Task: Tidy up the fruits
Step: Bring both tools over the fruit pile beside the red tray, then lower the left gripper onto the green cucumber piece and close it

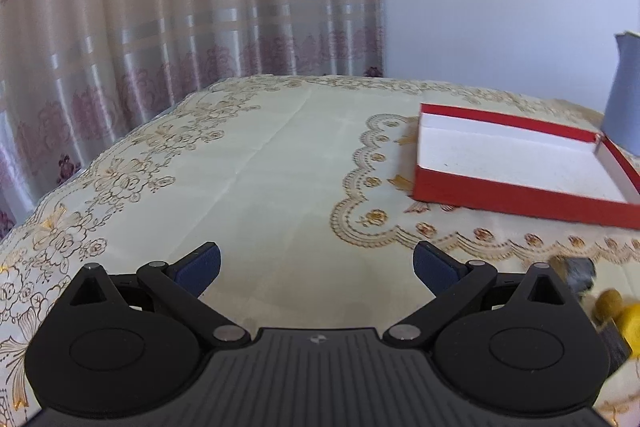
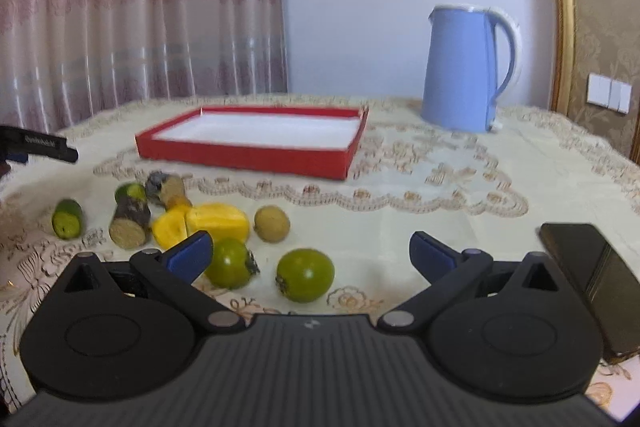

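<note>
In the right wrist view several fruits lie on the tablecloth: two green round fruits (image 2: 305, 274) (image 2: 230, 263), a tan round fruit (image 2: 272, 223), yellow pieces (image 2: 218, 219), dark cane pieces (image 2: 130, 221) and a green cut piece (image 2: 67, 218). An empty red tray (image 2: 256, 139) with a white floor sits behind them. My right gripper (image 2: 310, 253) is open and empty, just above the green fruits. My left gripper (image 1: 316, 263) is open and empty over bare cloth, with the red tray (image 1: 516, 191) to its right. Yellow fruit (image 1: 622, 311) shows at the left wrist view's right edge.
A blue kettle (image 2: 466, 67) stands at the back right of the table, also at the right edge of the left wrist view (image 1: 626, 95). A black phone (image 2: 592, 275) lies at the right. The left gripper's tip (image 2: 40, 145) shows at the far left. Curtains hang behind.
</note>
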